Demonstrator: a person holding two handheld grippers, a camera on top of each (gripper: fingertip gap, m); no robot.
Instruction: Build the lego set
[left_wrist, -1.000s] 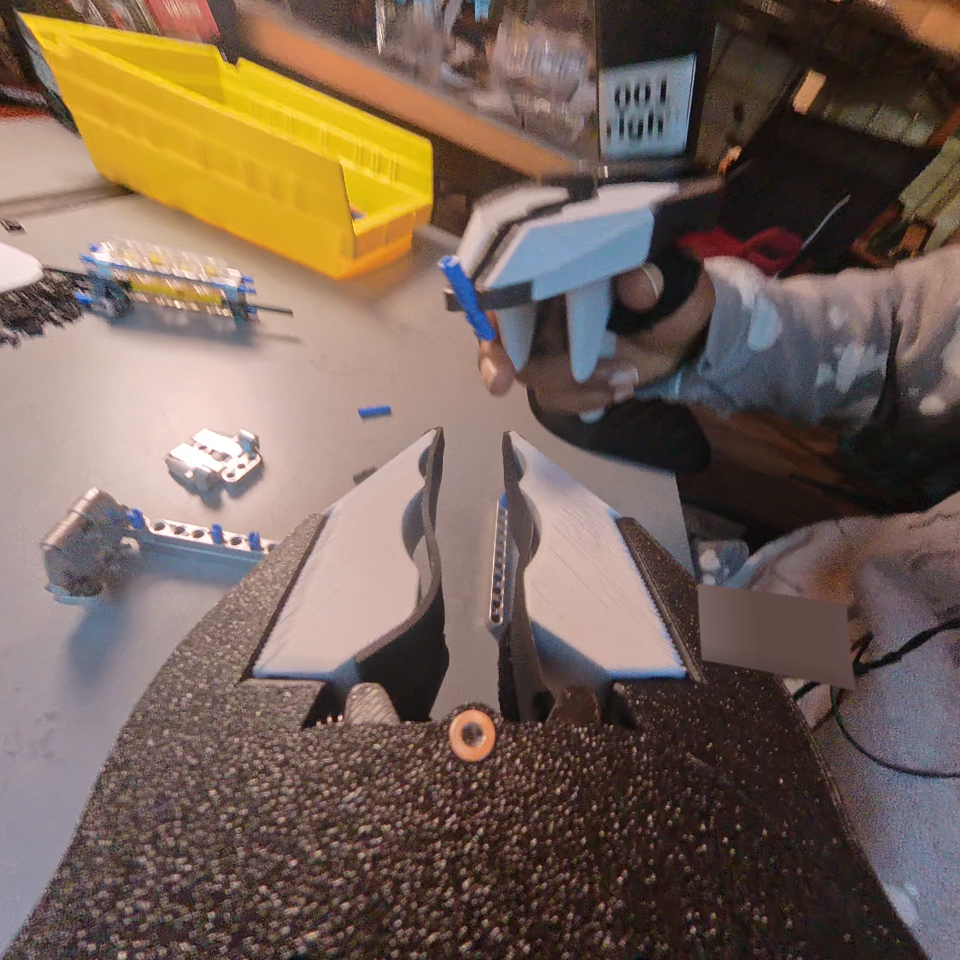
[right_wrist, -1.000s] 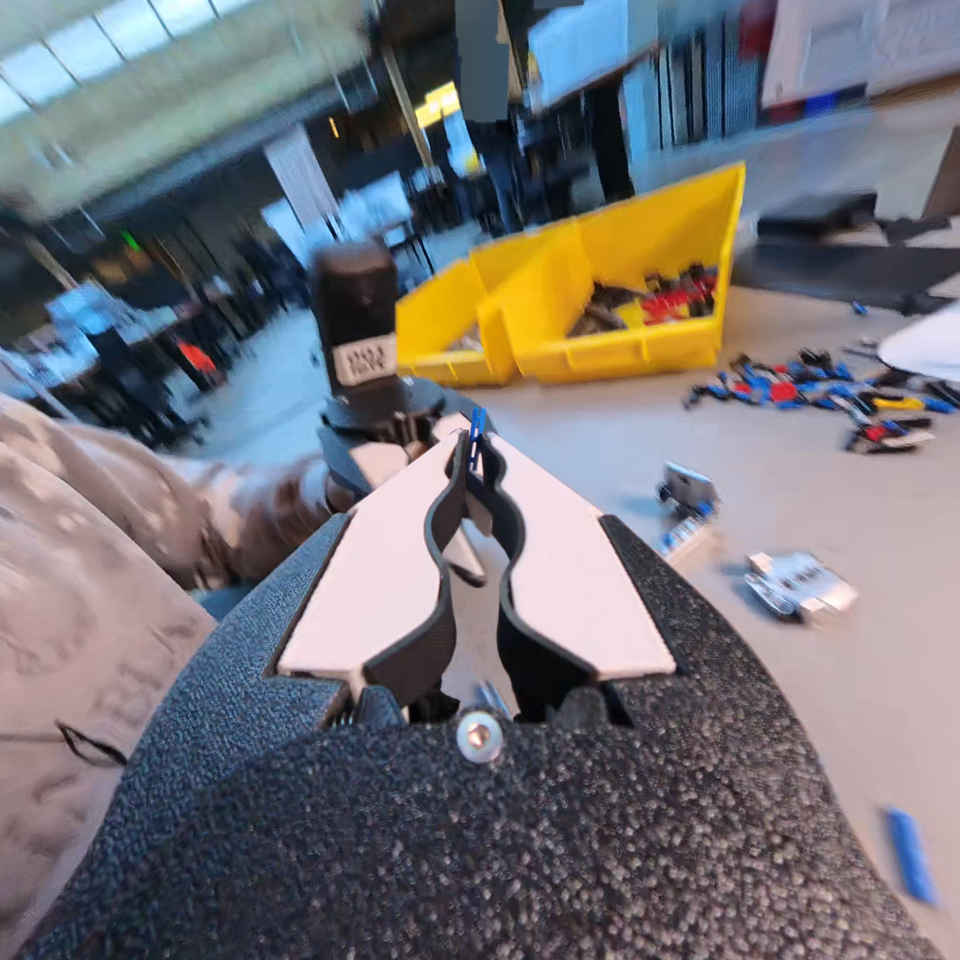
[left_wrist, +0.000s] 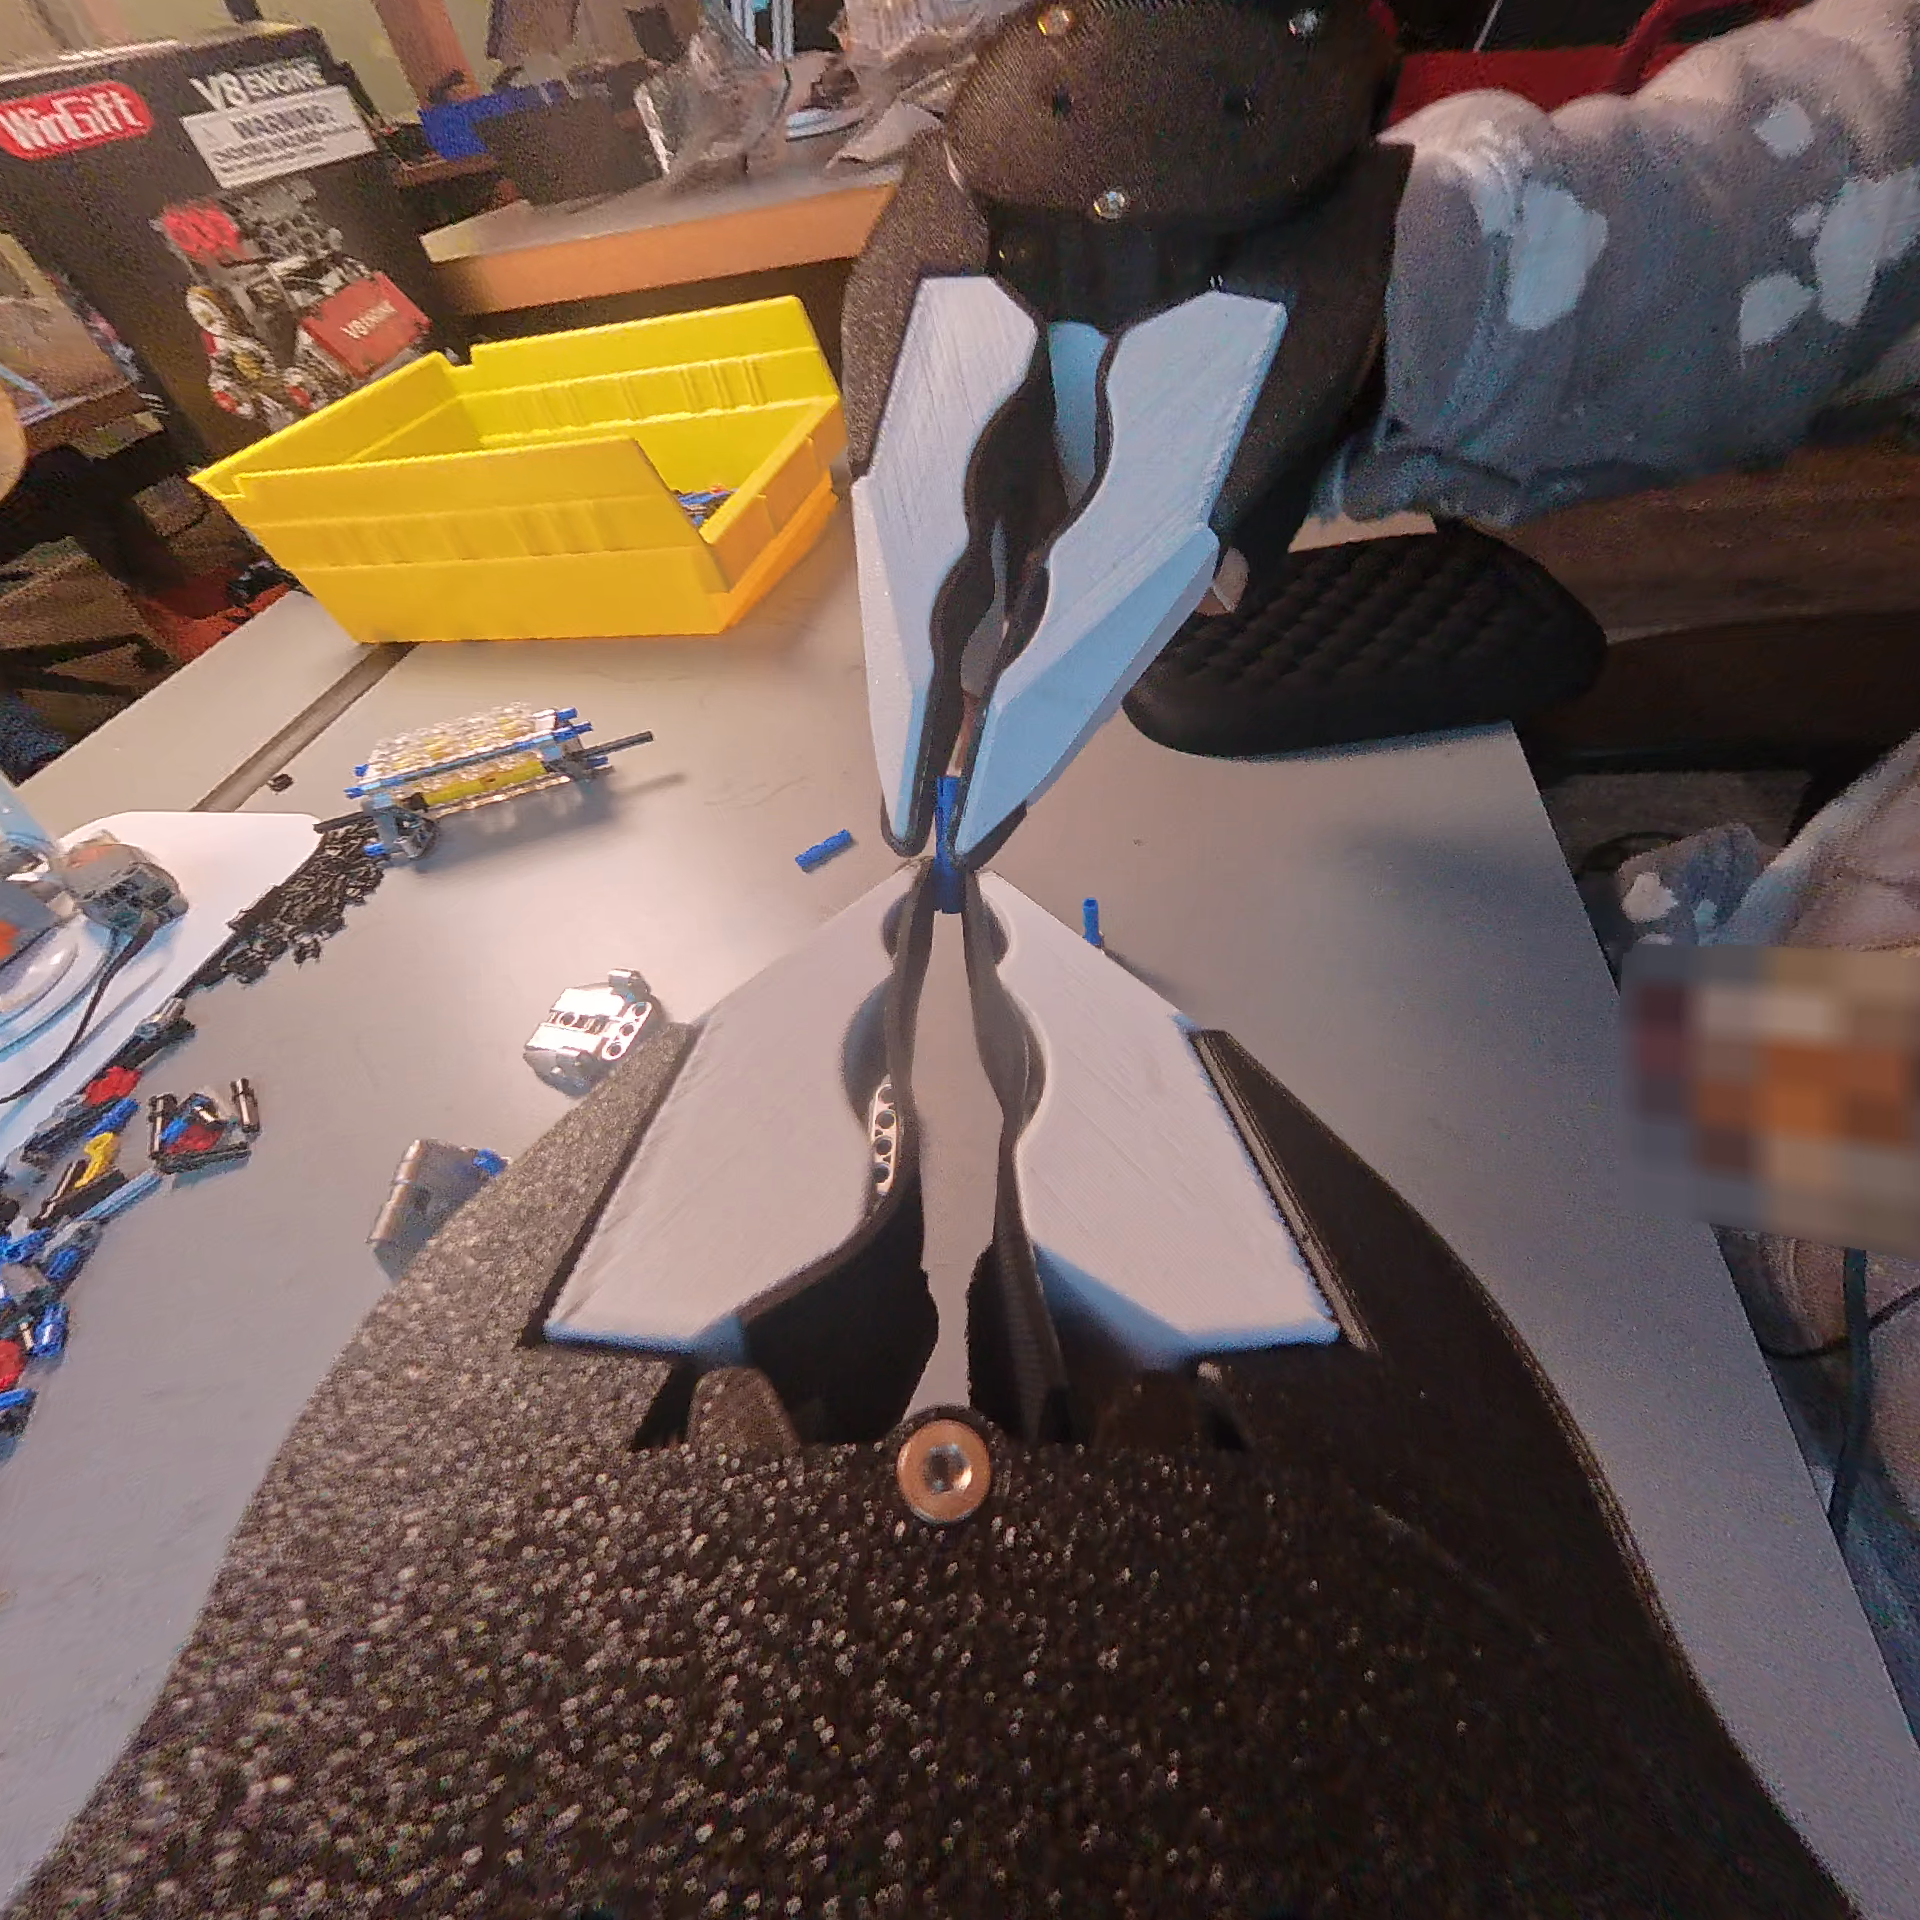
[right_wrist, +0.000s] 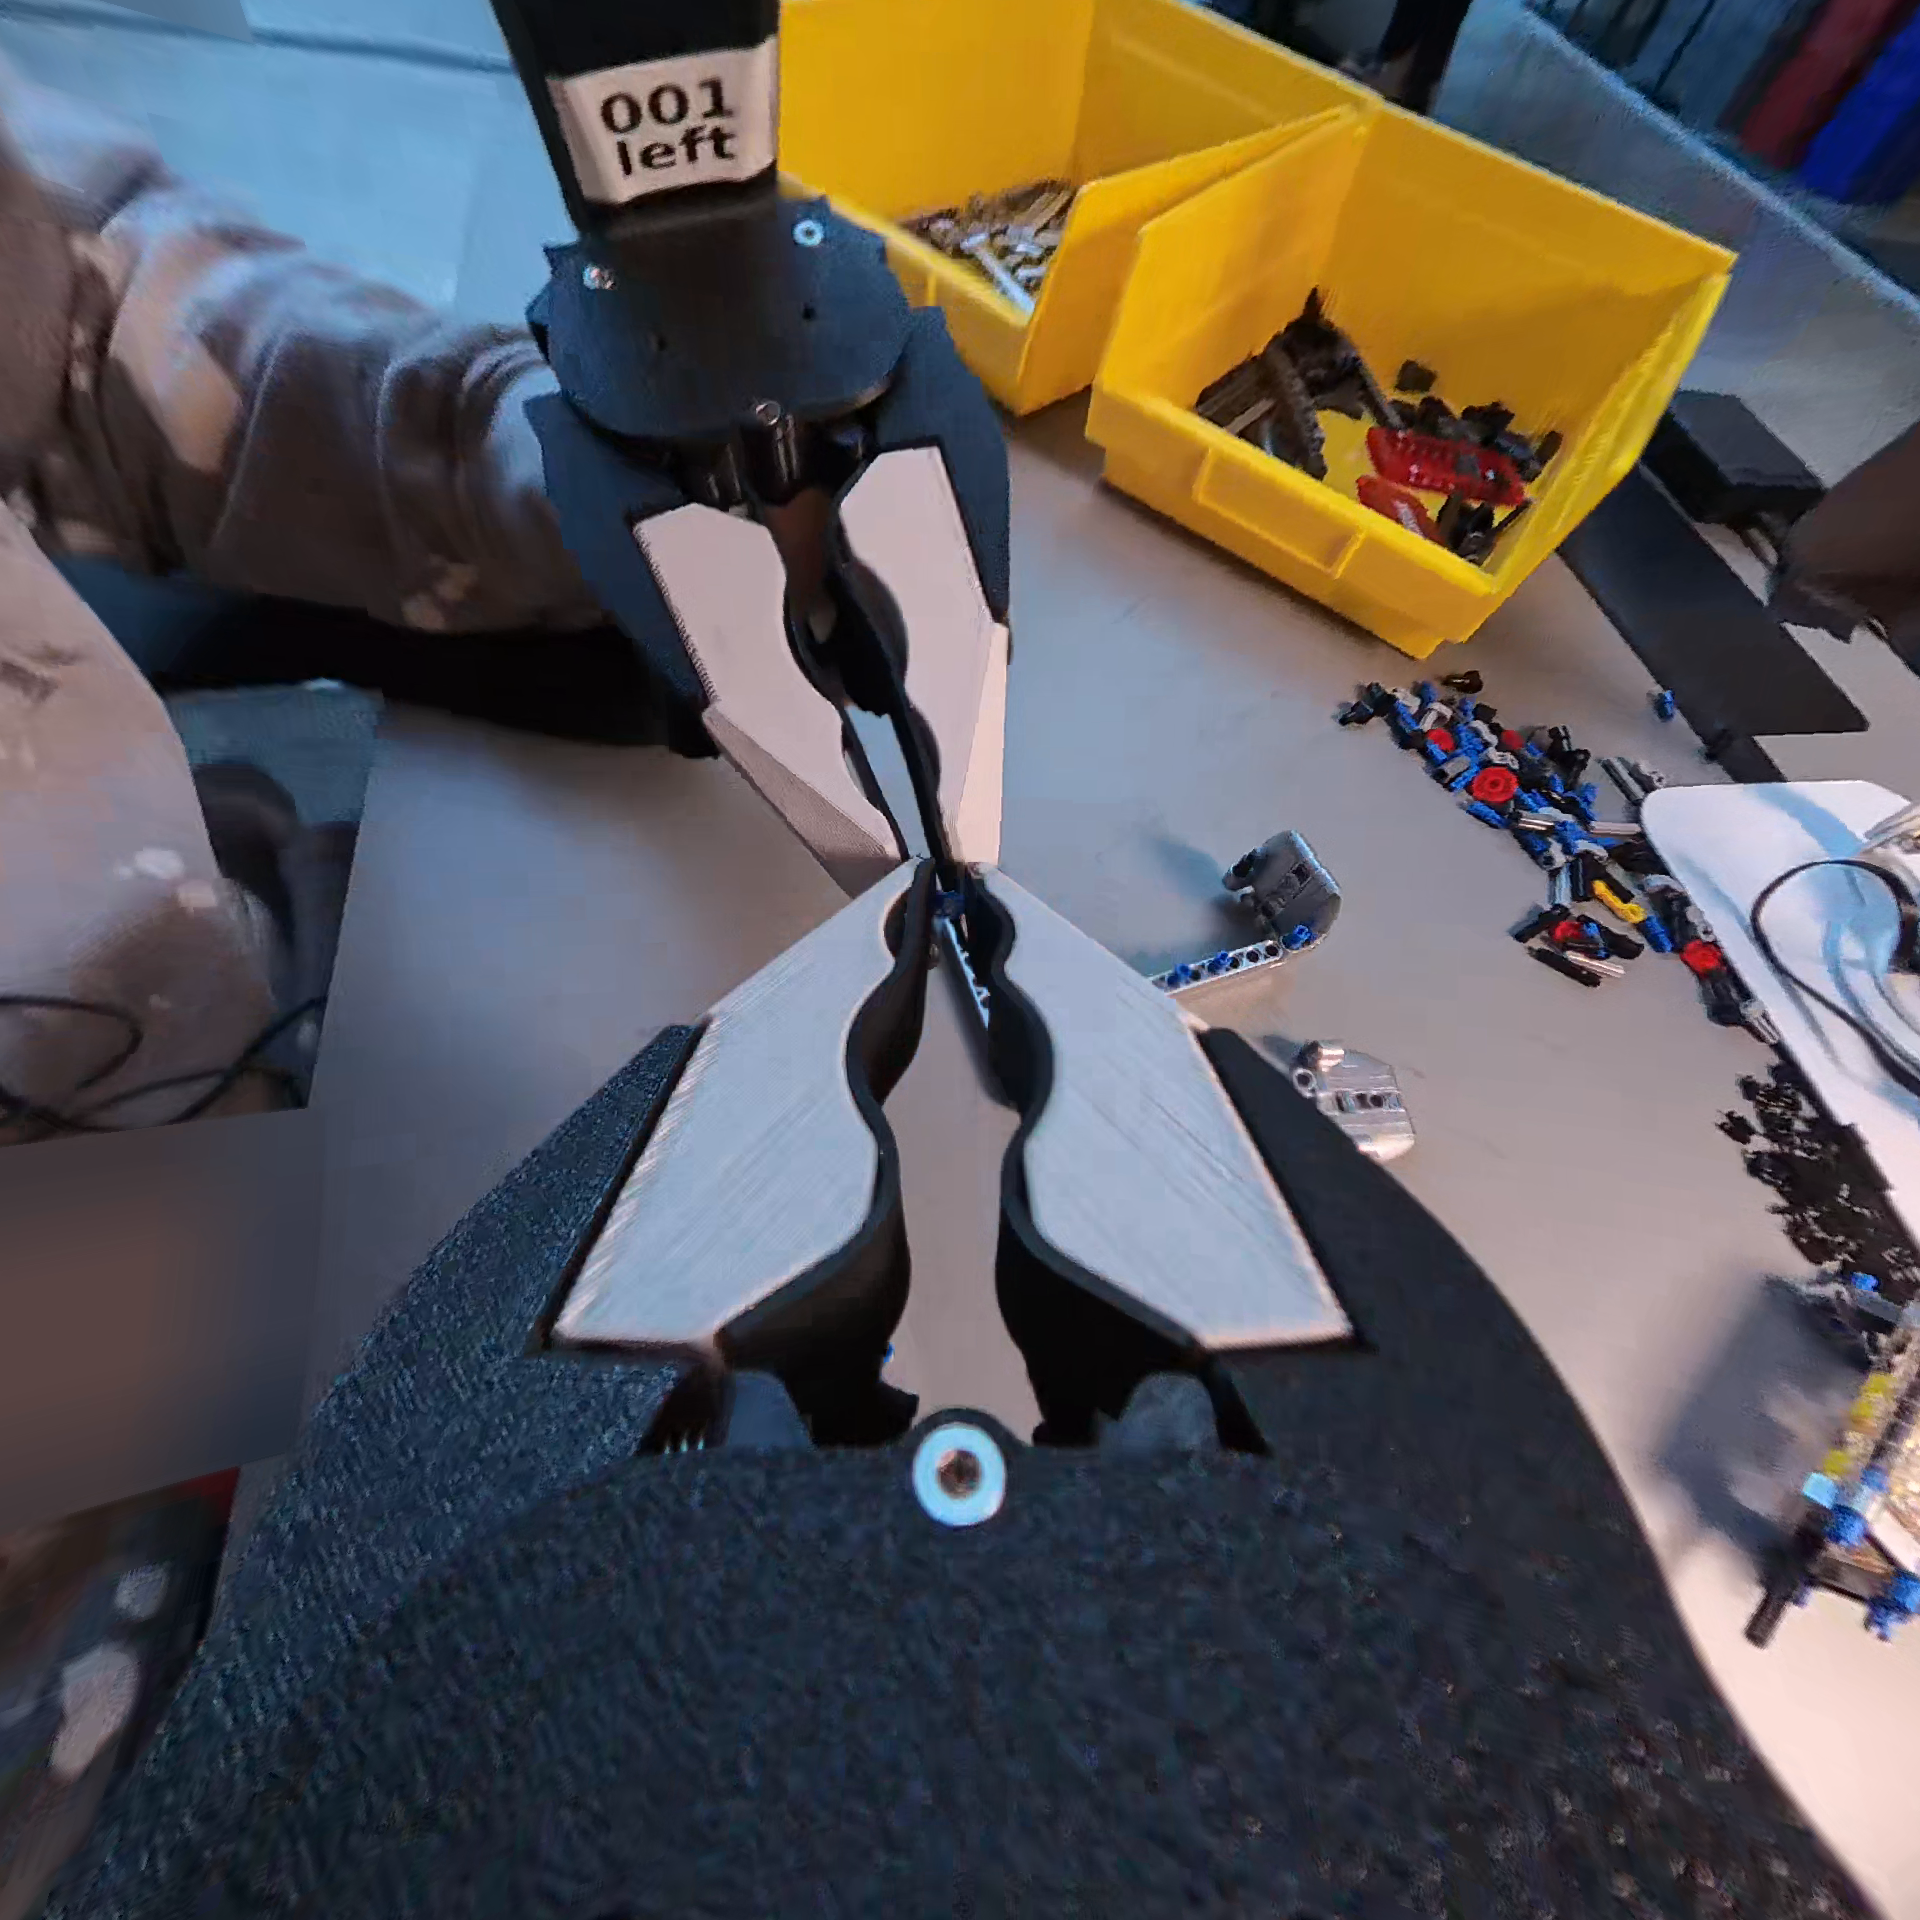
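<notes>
My left gripper (left_wrist: 940, 899) is shut on a grey holed beam (left_wrist: 883, 1132) that lies along the inside of its fingers. My right gripper (left_wrist: 940, 826) comes in from above, tip to tip with the left. It is shut on a small blue pin (left_wrist: 943, 831), whose lower end reaches the tips of the left gripper. In the right wrist view my right gripper (right_wrist: 951, 888) meets the left gripper (right_wrist: 930, 847) the same way. A thin grey beam (right_wrist: 964, 966) shows between the right fingers. The contact point itself is mostly hidden. Both hover above the grey table (left_wrist: 1299, 935).
Yellow bins (left_wrist: 520, 540) (right_wrist: 1403, 364) stand at the back. A small clear and blue assembly (left_wrist: 488, 769), grey parts (left_wrist: 592, 1029) (right_wrist: 1283, 883), a loose blue pin (left_wrist: 823, 850), scattered small pieces (right_wrist: 1538, 790) and a white plate (right_wrist: 1766, 862) lie on the table. The table edge (left_wrist: 1621, 1039) is close on the right.
The right gripper, held apart a second ago, has swung in with the blue pin to meet the left gripper tip to tip. The left jaws have closed tighter on the beam.
</notes>
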